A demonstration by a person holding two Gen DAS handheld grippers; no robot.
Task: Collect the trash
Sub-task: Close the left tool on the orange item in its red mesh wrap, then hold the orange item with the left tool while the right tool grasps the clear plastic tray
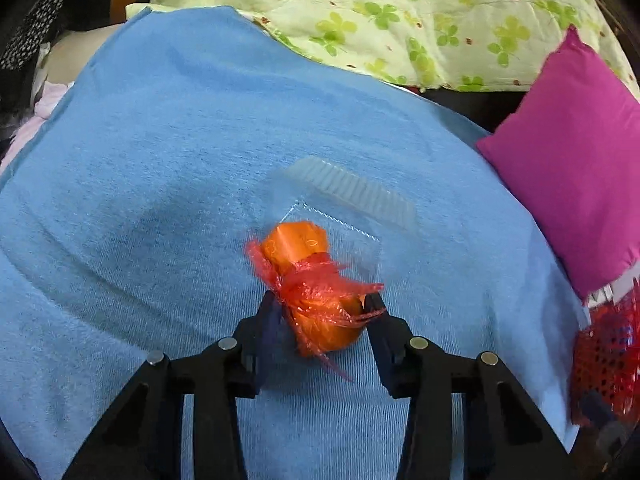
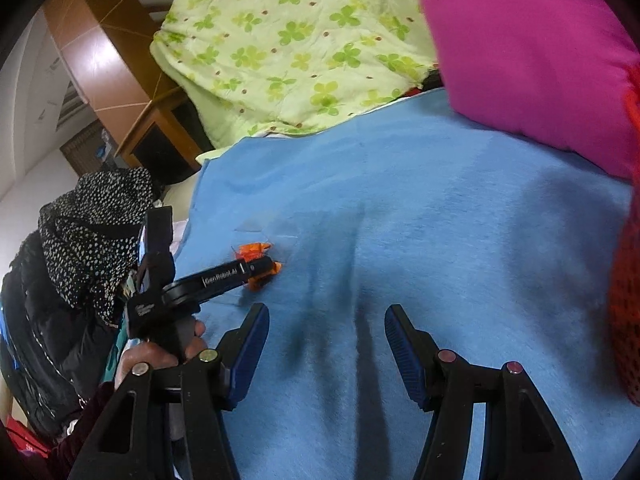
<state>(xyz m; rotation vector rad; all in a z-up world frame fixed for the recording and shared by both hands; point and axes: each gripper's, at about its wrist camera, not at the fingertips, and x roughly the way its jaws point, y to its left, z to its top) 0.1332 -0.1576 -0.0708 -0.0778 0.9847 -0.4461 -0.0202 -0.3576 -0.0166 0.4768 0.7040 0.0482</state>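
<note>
The left gripper [image 1: 324, 312] is clamped on an orange wrapper [image 1: 316, 288] bundled in red netting, which lies on the blue blanket [image 1: 160, 200] at about six o'clock from a clear plastic tray [image 1: 340, 208]; both pads press against the bundle's sides. This looks like the pick-up step of collecting trash, with the grasp just made and the bundle not yet lifted. The next move probably calls for raising it clear of the blanket without snagging the loose netting, then carrying it to wherever trash is gathered; a red mesh bag [image 1: 608, 364] at four o'clock in the left wrist view may be that place, though this cannot be told for sure. The right gripper [image 2: 326, 352] hangs over bare blanket with its jaws apart and nothing between them. A pink pillow [image 1: 572, 160] lies at two o'clock. White lettering on the left gripper's arm reads "GenRobot.AI" in the right wrist view.
</note>
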